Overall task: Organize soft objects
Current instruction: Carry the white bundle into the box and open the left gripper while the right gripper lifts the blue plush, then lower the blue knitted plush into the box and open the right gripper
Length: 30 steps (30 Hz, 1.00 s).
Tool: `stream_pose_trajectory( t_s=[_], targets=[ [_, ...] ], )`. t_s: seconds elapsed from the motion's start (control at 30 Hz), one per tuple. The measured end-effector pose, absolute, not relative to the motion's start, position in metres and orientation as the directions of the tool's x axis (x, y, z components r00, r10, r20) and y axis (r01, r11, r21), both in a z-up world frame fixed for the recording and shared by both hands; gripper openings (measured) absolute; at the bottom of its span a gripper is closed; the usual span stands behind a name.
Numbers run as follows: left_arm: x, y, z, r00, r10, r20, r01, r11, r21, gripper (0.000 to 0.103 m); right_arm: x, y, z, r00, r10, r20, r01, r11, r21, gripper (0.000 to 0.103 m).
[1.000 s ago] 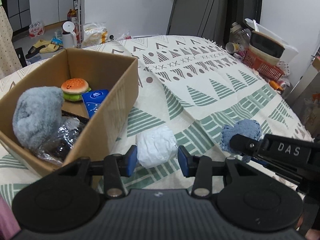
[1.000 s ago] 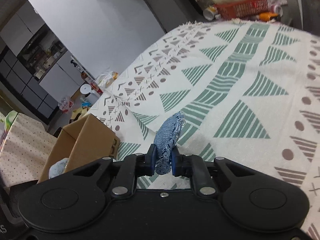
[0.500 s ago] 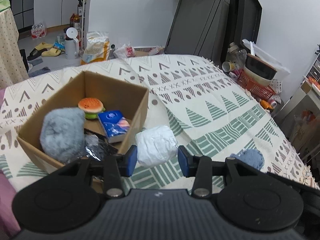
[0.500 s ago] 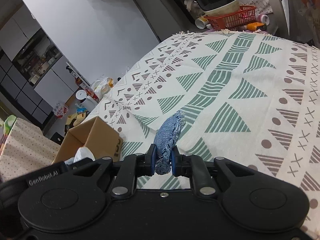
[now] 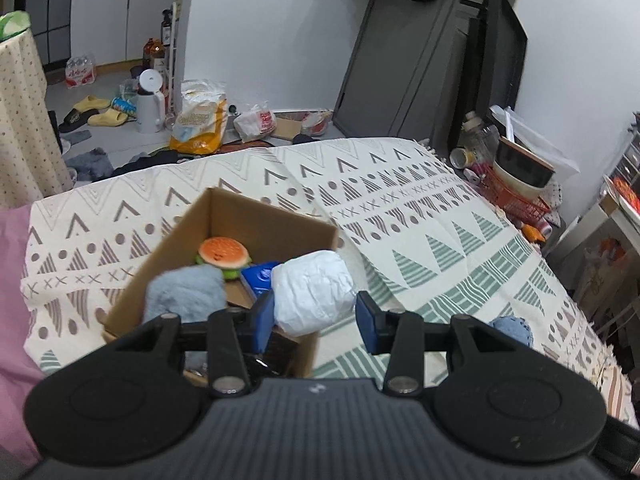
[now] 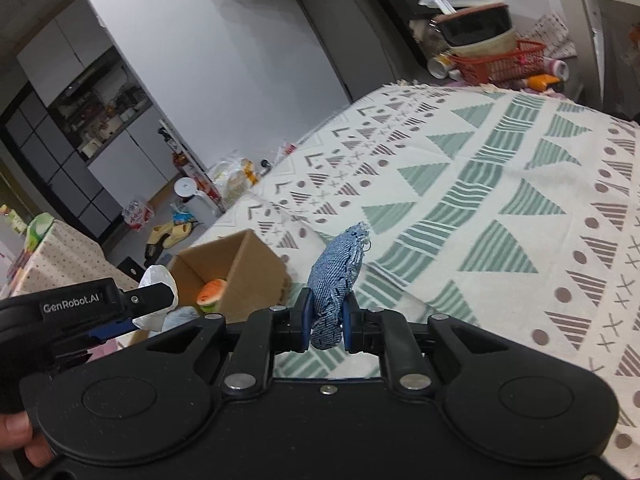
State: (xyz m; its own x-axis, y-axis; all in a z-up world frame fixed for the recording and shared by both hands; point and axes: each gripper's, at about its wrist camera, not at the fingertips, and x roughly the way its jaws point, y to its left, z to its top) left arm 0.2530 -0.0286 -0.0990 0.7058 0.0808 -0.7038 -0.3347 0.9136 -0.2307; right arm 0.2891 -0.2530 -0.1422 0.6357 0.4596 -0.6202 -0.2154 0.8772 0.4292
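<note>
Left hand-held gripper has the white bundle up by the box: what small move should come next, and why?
Probably ease the left hand-held gripper further left over the cardboard box, then open. The white bundle hangs above the box's near-right corner, not yet squarely over the opening.

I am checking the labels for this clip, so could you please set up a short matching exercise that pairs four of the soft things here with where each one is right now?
Things:
1. white bundle
2. denim pouch
3. burger toy
4. grey fluffy toy

Places:
A. lying in the cardboard box, toward its far side
B. held in the right gripper
C. held in the left gripper, over the box's near corner
D. in the box, at its near end

Pairs: 1-C, 2-B, 3-A, 4-D
</note>
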Motion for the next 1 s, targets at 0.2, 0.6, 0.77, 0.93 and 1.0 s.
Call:
stream_pose_trajectory(
  t_s=[0.2, 0.6, 0.77, 0.93, 1.0],
  targets=[
    [0.263, 0.002, -0.096, 0.698, 0.087, -0.711, -0.351, 0.907, -0.234, 0.042, 0.289, -0.231, -0.141, 0.654, 0.483, -0.582, -0.253, 0.865, 0.433, 0.015],
    [0.294, 0.029, -0.118, 0.651, 0.054, -0.757, -0.344, 0.91, -0.231, 0.045, 0.293, -0.202, -0.134, 0.658, 0.504, -0.56, -0.294, 0.856, 0.424, 0.015],
    [0.303, 0.041, -0.136, 0.614, 0.054, -0.787, -0.383, 0.893, -0.237, 0.06, 0.295, -0.187, -0.133, 0.649, 0.529, -0.546, -0.329, 0.843, 0.426, 0.015],
    [0.3, 0.059, -0.141, 0.597, 0.079, -0.798, -0.426, 0.875, -0.232, 0.065, 0.302, -0.172, -0.136, 0.628, 0.559, -0.541, -0.357, 0.825, 0.438, 0.015],
    [0.299, 0.065, -0.141, 0.593, 0.08, -0.801, -0.43, 0.873, -0.231, 0.066, 0.305, -0.166, -0.137, 0.622, 0.567, -0.54, -0.366, 0.82, 0.439, 0.015]
  ],
)
